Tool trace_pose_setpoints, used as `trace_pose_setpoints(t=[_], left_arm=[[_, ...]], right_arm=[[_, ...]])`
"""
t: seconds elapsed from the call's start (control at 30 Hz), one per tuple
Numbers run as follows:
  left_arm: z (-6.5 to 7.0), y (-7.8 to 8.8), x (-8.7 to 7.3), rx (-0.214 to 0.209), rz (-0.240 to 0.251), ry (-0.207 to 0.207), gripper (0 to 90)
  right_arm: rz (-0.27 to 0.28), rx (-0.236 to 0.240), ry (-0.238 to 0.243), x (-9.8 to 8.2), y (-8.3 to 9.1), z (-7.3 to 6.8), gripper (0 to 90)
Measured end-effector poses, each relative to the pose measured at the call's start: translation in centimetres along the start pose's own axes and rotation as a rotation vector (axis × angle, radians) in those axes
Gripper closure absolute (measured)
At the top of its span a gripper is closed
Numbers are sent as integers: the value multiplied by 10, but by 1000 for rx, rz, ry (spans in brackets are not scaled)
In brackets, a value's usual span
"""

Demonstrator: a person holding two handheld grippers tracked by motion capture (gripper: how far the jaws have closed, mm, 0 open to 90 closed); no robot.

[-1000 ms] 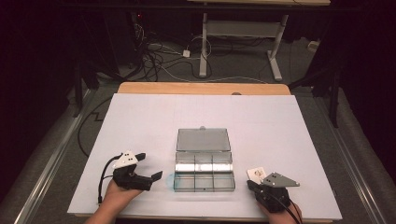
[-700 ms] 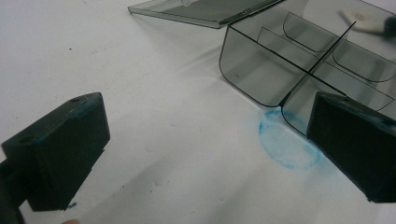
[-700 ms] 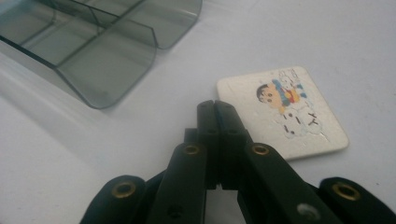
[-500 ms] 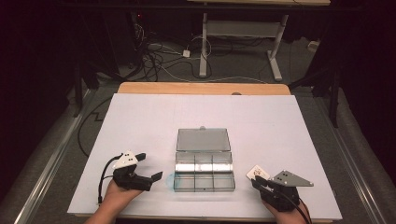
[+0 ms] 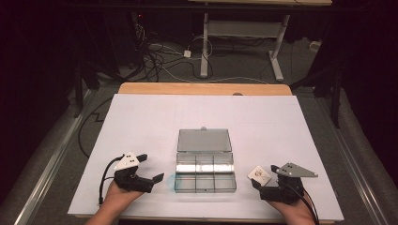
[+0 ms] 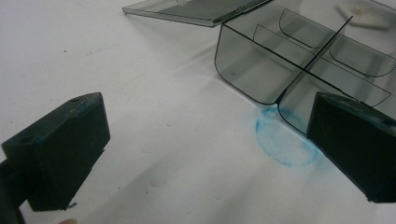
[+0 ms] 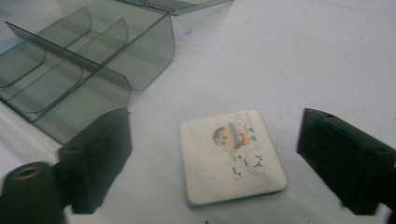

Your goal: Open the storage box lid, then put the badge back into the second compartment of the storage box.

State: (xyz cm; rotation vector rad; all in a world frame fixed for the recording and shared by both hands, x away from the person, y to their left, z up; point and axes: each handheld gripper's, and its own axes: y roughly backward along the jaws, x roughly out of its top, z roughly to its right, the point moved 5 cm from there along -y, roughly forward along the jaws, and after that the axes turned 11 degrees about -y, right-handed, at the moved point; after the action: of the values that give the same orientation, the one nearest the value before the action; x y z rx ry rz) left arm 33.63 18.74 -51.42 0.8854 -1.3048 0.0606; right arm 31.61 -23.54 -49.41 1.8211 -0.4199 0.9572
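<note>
The right hand-held gripper [image 5: 257,183] sits near the front right corner of the table [image 5: 141,117]. Its jaws have just been opening and now stand wide apart. The little white card [image 5: 260,174] lies flat on the table between them, and no jaw touches it. So the card looks freshly let go, or about to be picked up; I think this is the step of dealing with the card beside the box [image 5: 205,168].

The box is clear plastic with small bins, and its lid lies open behind it. It sits in the middle of the table, nearer the front edge. The card is just beside the box's right side, not in it.

If the card should go into a bin, the next move needs the jaws to come down on both sides of the card and squeeze its edges. The card is thin and flat, so that may be tricky.

The left hand-held gripper [image 5: 160,179] rests near the front edge, left of the box. Its jaws are spread too, with nothing in them.

The right gripper view shows a cartoon kid [image 7: 233,135] printed on the card [image 7: 232,155]. The high view is too far off for that. The left gripper view shows a blue ring mark [image 6: 285,140] on the table by the box corner, and all the bins [image 6: 261,70] it sees look empty.
</note>
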Motion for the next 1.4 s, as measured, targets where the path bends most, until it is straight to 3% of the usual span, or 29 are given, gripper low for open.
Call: trace_pose_setpoints(t=[0.17, 0.23, 0.37, 0.43, 0.63, 1.4], left_arm=[[0, 0, 0, -4, 2, 5, 0], [0, 0, 0, -6, 3, 4, 0], [-1, 1, 0, -11, 3, 5, 0], [0, 0, 0, -12, 3, 4, 0], [0, 0, 0, -12, -2, 4, 0], [-1, 0, 0, -18, 0, 9, 0]], right_arm=[[-63, -47, 11, -1, -12, 8, 0], [-92, -45, 23, -3, -16, 9, 2], [-134, -59, 53, -9, -21, 11, 93], [-127, -86, 61, -9, -20, 11, 154], [-116, -56, 89, -11, -17, 6, 317], [-99, -55, 81, -12, -17, 6, 338]])
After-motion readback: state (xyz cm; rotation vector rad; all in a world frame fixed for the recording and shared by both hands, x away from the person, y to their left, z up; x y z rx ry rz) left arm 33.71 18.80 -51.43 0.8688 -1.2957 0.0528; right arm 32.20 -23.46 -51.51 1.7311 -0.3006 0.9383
